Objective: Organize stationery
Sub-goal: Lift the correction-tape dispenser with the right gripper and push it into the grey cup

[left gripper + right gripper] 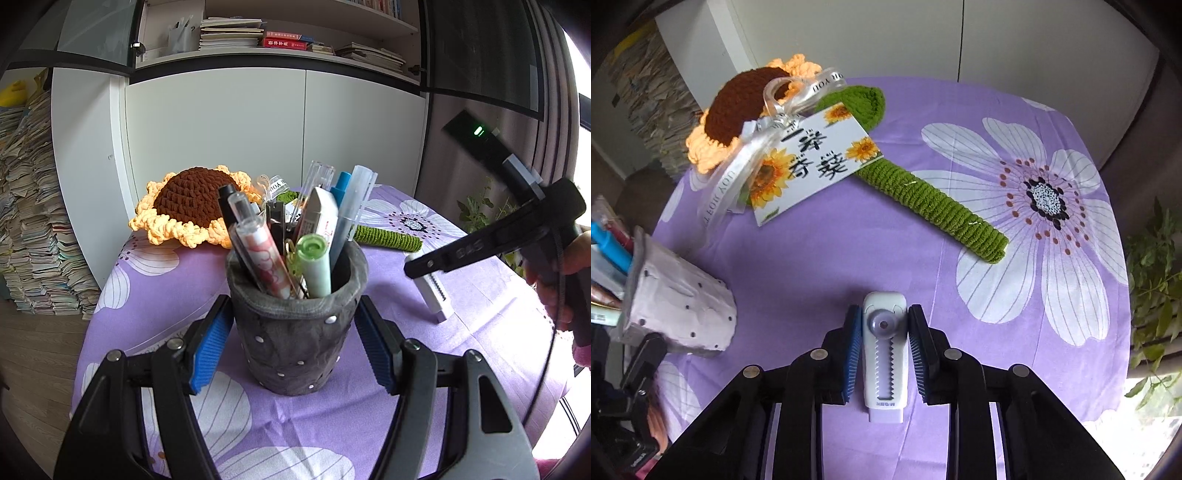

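Picking up the white eraser (885,350) comes next, we think. Our right gripper (884,354) has its blue pads squeezed on both sides of it, flat on the purple cloth (831,258). We should lift it straight. Our left gripper (291,343) hugs the grey pen cup (295,332), already crowded with pens (258,254). A knitted sunflower (923,199) lies nearby.

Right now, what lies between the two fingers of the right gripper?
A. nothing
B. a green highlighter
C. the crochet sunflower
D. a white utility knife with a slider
D: in the right wrist view the right gripper has its blue pads on both sides of the white utility knife, which lies on the purple tablecloth.
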